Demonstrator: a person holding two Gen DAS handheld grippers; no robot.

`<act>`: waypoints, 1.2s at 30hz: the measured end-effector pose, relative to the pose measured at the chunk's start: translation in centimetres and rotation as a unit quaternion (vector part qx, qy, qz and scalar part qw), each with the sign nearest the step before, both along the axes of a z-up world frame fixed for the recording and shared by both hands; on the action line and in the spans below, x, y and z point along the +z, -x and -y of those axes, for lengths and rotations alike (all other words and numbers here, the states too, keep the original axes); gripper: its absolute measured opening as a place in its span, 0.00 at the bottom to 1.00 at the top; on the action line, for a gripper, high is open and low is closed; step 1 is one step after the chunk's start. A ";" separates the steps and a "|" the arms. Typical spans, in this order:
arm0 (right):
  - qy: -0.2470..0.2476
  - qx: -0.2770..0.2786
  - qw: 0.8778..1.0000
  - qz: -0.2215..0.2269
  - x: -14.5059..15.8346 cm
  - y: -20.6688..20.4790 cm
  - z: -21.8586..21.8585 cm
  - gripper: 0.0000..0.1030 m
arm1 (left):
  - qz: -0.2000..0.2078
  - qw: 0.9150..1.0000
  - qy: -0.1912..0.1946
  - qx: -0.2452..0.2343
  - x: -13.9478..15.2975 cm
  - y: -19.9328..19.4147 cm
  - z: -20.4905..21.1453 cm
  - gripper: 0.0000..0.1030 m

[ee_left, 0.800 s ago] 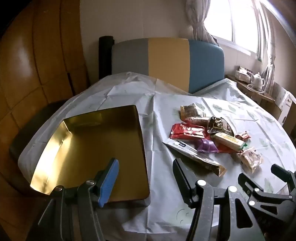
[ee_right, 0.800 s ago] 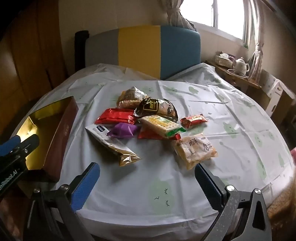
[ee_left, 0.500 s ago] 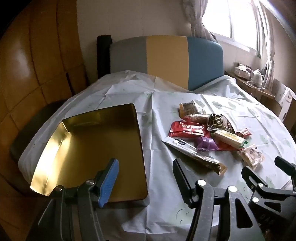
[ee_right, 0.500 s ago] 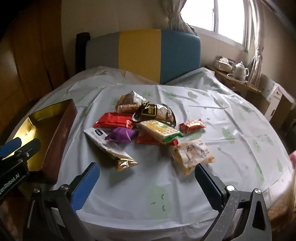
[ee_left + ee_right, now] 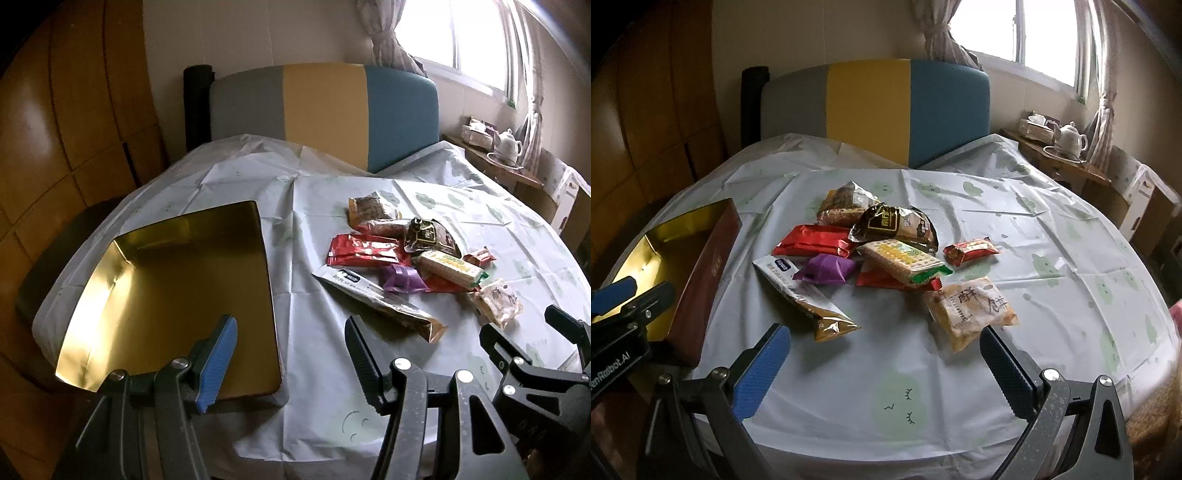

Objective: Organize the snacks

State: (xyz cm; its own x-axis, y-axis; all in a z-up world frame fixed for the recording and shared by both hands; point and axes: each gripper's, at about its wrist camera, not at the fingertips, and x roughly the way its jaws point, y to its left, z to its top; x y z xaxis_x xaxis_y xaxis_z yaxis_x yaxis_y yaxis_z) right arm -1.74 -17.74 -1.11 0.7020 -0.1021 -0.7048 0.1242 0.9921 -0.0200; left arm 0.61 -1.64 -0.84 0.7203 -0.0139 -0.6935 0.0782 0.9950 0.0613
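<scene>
A pile of wrapped snacks [image 5: 886, 254] lies mid-table: a red pack [image 5: 816, 242], a purple pack [image 5: 827, 268], a long white-and-gold pack [image 5: 801, 295], a cracker pack [image 5: 905, 260], a dark pack [image 5: 894, 223] and a pale biscuit bag [image 5: 971, 312]. An empty box with a gold inside [image 5: 166, 291] sits at the table's left. My left gripper [image 5: 290, 349] hovers open over the box's near right corner. My right gripper [image 5: 882, 363] hangs wide open above the cloth, just short of the pile. Nothing sits between either pair of fingers.
A round table under a pale cloth with green prints [image 5: 1052, 258] fills the view. Behind it stands a grey, yellow and blue chair back [image 5: 871, 110]. A side shelf with a teapot [image 5: 1071, 142] is at the far right. Wood panelling [image 5: 55, 129] lines the left.
Both grippers have drawn back slightly from the table, so the snacks and the box sit a little farther off. Nothing on the table has moved.
</scene>
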 end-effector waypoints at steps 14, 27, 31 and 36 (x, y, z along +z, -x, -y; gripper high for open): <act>-0.004 -0.013 1.000 0.006 0.1 0.1 1.1 1.00 | -0.009 1.000 -0.002 -0.006 0.0 -0.1 0.5 0.60; -0.009 -0.022 1.000 0.010 0.0 0.2 2.4 1.00 | -0.016 1.000 -0.015 -0.018 -0.3 -0.2 1.6 0.60; -0.013 -0.027 1.000 0.010 -0.1 0.2 2.9 1.00 | -0.016 0.999 -0.020 -0.021 -0.3 -0.2 2.0 0.60; -0.015 -0.030 0.999 0.012 -0.1 0.3 3.4 1.00 | -0.019 0.999 -0.020 -0.025 -0.3 -0.2 2.4 0.60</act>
